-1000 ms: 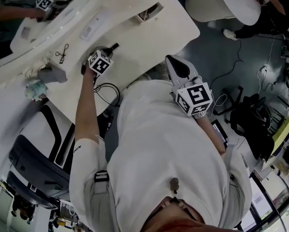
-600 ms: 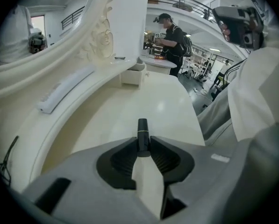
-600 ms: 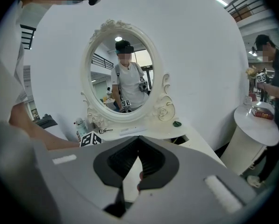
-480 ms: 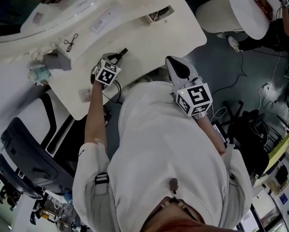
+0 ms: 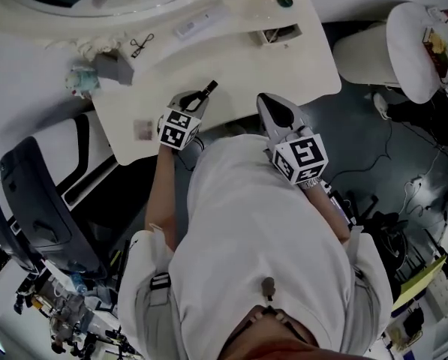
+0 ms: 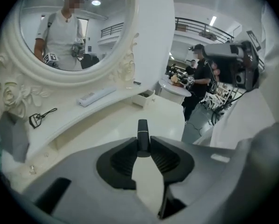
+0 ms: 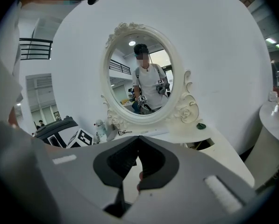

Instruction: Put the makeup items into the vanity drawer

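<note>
Left gripper [image 6: 143, 143] pinching a slim black makeup tube [image 6: 142, 129]

Its jaws are clamped on the tube, and the tube's tip sticks out past them over the white vanity top [image 5: 231, 77]. A small open drawer [image 5: 281, 34] sits farther back, below the mirror [image 6: 74, 27]. The right gripper [image 7: 137, 143] hangs near the table's front edge, jaws pressed together with nothing between them.

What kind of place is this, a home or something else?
Probably a lab or workshop hall, not a home: the white vanity table and its oval mirror stand beside an office chair, with a mezzanine railing behind.
</note>
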Tool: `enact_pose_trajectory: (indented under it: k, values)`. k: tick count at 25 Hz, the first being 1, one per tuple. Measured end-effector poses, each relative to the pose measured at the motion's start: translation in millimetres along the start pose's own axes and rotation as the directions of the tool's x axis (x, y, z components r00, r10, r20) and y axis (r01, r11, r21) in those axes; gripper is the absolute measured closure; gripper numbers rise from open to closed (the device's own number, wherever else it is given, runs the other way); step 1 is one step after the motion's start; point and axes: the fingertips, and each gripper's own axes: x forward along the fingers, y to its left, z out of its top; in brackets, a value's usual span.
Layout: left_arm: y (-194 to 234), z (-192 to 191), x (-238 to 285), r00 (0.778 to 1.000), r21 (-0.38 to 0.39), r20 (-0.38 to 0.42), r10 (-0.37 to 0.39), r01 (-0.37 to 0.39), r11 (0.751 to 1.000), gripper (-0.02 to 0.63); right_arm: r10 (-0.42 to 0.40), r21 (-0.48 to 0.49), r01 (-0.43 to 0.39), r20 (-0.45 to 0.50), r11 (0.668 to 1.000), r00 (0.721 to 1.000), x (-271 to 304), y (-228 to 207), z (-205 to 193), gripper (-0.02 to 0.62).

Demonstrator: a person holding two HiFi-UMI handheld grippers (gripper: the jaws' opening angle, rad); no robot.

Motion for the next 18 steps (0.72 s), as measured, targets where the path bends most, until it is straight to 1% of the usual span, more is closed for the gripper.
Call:
enact_pose_trajectory:
  k: [4,6,8,11,14,18]
  values:
    - [-6,3,-19,0.997,-0.106,0.052,0.051,-0.045,0.993,0.509,0.067,0.048,-0.067,-0.001,0.997,0.998,11,3,-3,0.588]
    - [-11,6,-25,0.995,-0.138,0.069,0.077,-0.067,0.988,0.509,0.120,0.040,-0.119,-0.010,0.992,0.993,16,9,-2,0.588]
    - [-15,10,-31,0.991,-0.163,0.086,0.105,-0.090,0.983,0.509,0.168,0.011,-0.168,-0.018,0.986,0.986,20,17,1,0.588]
    - [-19,18,-35,0.984,-0.204,0.109,0.141,-0.117,0.972,0.509,0.212,-0.005,-0.212,-0.021,0.977,0.977,24,19,5,0.588]
    - [-23,32,-33,0.977,-0.228,0.128,0.173,-0.141,0.964,0.509,0.245,-0.016,-0.245,-0.020,0.969,0.969,27,11,13,0.588]
    - [-30,53,-23,0.968,-0.249,0.132,0.212,-0.174,0.953,0.509,0.285,-0.044,-0.286,-0.028,0.957,0.958,26,-6,24,0.588]
